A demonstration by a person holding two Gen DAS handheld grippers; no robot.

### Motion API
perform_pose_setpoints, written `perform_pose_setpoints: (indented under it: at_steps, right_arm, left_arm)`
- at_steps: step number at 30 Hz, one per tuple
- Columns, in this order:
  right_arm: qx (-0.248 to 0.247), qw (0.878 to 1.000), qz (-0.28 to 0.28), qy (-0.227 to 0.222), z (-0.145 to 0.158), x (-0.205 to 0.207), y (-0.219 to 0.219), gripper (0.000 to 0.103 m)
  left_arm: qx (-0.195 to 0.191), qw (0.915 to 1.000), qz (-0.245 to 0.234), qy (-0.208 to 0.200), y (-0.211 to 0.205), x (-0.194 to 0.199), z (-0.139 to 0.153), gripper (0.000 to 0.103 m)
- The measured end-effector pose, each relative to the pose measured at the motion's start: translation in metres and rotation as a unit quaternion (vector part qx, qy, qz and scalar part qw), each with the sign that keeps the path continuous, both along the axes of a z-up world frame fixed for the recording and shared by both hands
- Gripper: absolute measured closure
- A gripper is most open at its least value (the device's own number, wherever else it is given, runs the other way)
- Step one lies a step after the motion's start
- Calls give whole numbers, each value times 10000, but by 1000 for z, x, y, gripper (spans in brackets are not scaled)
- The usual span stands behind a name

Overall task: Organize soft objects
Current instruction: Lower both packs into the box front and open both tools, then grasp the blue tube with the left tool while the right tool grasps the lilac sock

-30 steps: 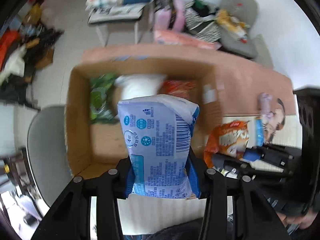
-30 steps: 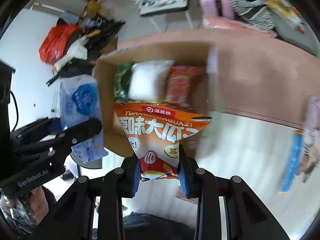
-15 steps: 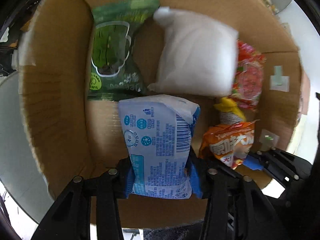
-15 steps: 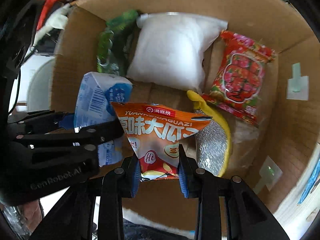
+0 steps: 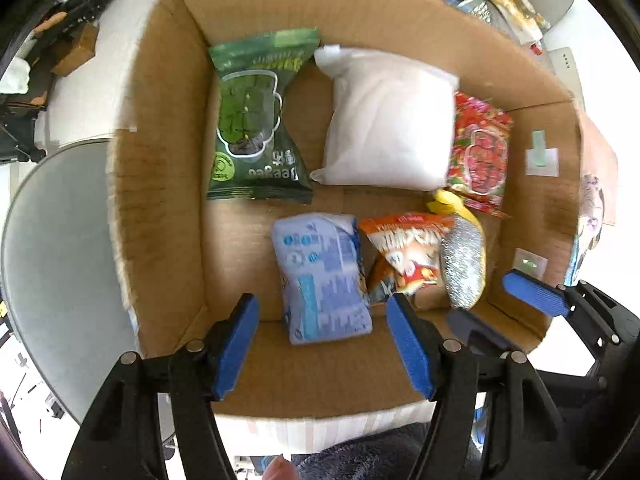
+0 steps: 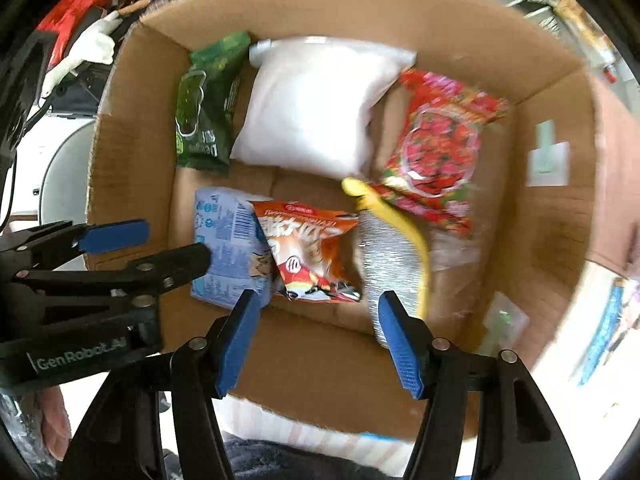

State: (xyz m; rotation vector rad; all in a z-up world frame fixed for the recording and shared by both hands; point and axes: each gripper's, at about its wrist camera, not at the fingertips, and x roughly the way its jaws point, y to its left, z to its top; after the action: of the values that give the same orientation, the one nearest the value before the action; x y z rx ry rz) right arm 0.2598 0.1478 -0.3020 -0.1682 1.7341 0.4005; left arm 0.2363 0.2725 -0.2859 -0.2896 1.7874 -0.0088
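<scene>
Both claws hang over the cardboard box [image 5: 160,184]. The left gripper [image 5: 322,344] is spread wide and holds nothing, with the blue tissue pack [image 5: 320,276] lying on the box floor between its fingers. The right gripper [image 6: 316,336] gapes too, and the orange snack bag [image 6: 308,256] lies beside that pack, touching it.

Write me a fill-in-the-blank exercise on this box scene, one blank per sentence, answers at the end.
1. Both the left tongs and the right tongs are ____ and hold nothing.
2. The blue pack lies on the floor of the cardboard ____.
3. The orange snack bag lies between the blue pack and the ____ scrubber.
4. The white pillow lies between the red bag and the ____ bag.

Answers: open; box; silver; green
</scene>
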Motion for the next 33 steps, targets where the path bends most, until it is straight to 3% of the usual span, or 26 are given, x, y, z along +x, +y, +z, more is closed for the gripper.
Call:
perform_pose_setpoints:
  at_steps: [9,11,13,20,21,22,24,26,28,33]
  right_arm:
    - [-2,9971,-349,-669,61,-24,-34,35]
    - [6,9959,-398,-810,76,-33,-41,30]
    - [2,9945,-436,-956,77,-44,-43,25]
    - [-4,9874,-571,-1475,109,-70,-54,22]
    - [16,9861,-585,-1556,115,-75,-57,21]
    - [22,9848,-600,-1630,120,-78,-58,20]
    - [25,9831,-622,-1720,129,-83,-62,20]
    - [71,9819,-663,-1771,135,-87,-66,12]
    - [100,9799,-691,-1866,141,-91,-70,3]
    - [79,9745,-696,-2132,149,-95,-78,0]
  left_arm:
    - [526,9943,64,-924,-7,-27,65,39]
    - [622,9918,75,-1112,-12,-37,78,39]
    - [697,9898,99,-1239,-15,-42,83,39]
    - [966,9797,199,-1747,-21,-72,122,38]
    - [995,9786,198,-1793,-22,-75,125,34]
    - [1017,9778,190,-1821,-24,-76,126,20]
    - [1094,9748,152,-1937,-28,-81,134,11]
    - [1180,9724,137,-2008,-32,-86,139,11]
    - [1277,9693,154,-2095,-34,-88,144,3]
    - [1358,9651,236,-2225,-40,-90,153,2]
